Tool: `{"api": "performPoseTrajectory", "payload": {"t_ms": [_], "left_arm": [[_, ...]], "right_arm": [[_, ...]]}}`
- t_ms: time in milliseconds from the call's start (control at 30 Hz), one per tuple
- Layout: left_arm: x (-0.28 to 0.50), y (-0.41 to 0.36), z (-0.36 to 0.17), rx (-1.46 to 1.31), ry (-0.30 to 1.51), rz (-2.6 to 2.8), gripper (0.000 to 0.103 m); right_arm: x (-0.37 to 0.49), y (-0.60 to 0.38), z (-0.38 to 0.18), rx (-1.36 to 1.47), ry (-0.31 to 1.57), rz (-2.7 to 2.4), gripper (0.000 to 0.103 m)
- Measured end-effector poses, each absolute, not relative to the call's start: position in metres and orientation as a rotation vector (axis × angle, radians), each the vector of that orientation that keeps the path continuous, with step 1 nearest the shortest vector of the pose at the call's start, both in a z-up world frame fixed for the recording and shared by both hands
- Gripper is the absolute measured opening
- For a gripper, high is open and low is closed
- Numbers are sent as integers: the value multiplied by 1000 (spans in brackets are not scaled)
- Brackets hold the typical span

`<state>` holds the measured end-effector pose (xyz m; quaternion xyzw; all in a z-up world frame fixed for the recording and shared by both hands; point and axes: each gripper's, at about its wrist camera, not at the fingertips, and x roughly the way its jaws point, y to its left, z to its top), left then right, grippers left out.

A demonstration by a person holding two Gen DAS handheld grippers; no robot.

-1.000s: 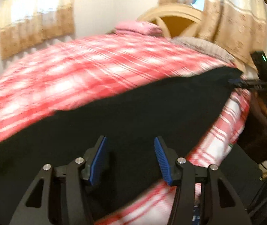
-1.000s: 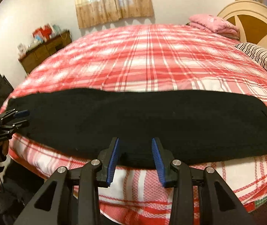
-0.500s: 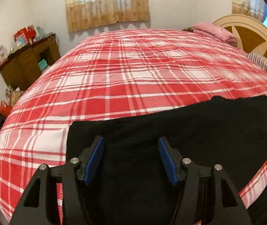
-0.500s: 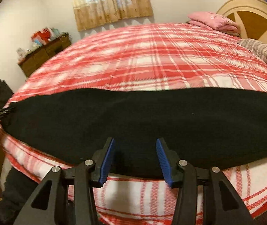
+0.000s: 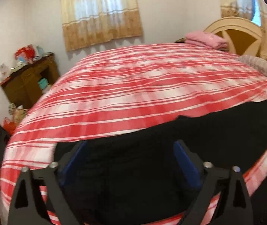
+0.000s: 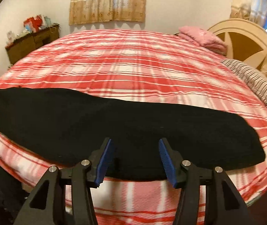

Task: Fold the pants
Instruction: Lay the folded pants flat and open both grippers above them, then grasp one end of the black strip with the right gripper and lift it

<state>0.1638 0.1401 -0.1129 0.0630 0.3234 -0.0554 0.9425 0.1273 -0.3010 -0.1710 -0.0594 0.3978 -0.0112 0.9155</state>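
Observation:
Black pants (image 6: 114, 123) lie flat in a long band across the near edge of the red plaid bed (image 6: 129, 71). My right gripper (image 6: 135, 161) hovers over the band's near edge with its jaws opening; the blue pads stand apart and press on nothing. In the left wrist view the pants (image 5: 152, 150) fill the lower right, their left end just past my left gripper (image 5: 129, 161). That gripper's jaws are opening wide above the cloth, with nothing pinched between the pads.
A folded pink blanket (image 6: 202, 37) and a striped pillow (image 6: 255, 82) lie by the cream headboard (image 6: 242, 37) at the far right. A brown dresser (image 5: 28, 82) with clutter stands at the left wall. Curtains (image 6: 107, 1) hang behind the bed.
My left gripper swung left to the pants' left end and its jaws spread much wider. The right gripper's jaws widened a little; the far end of the pants shifted towards the left edge.

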Motion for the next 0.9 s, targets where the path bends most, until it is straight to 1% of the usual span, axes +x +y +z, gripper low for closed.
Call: {"api": "performPoseTrajectory", "payload": {"t_ms": [133,367,533,667,800,900], "left_arm": [[170,106,-122,137,689,-183,97],[175,54,-147,152,771,-270,97],[176,52,-173,126,867,-250,97],[167,54,-172,133,834,-262,98],[163,58,-171,132,832,-263,98],[159,67,-172,130,825,-255,98]], "right_arm": [[131,-313,-181,-84,850,-54,53],[129,-311,-187,-119,836,-44,55],[128,-310,-188,-139,834,-33,55],[125,-313,-184,-117,823,-17,55],[112,-331,-170,1,783,12,55],[98,-358,-155,90,717,-16,55]]}}
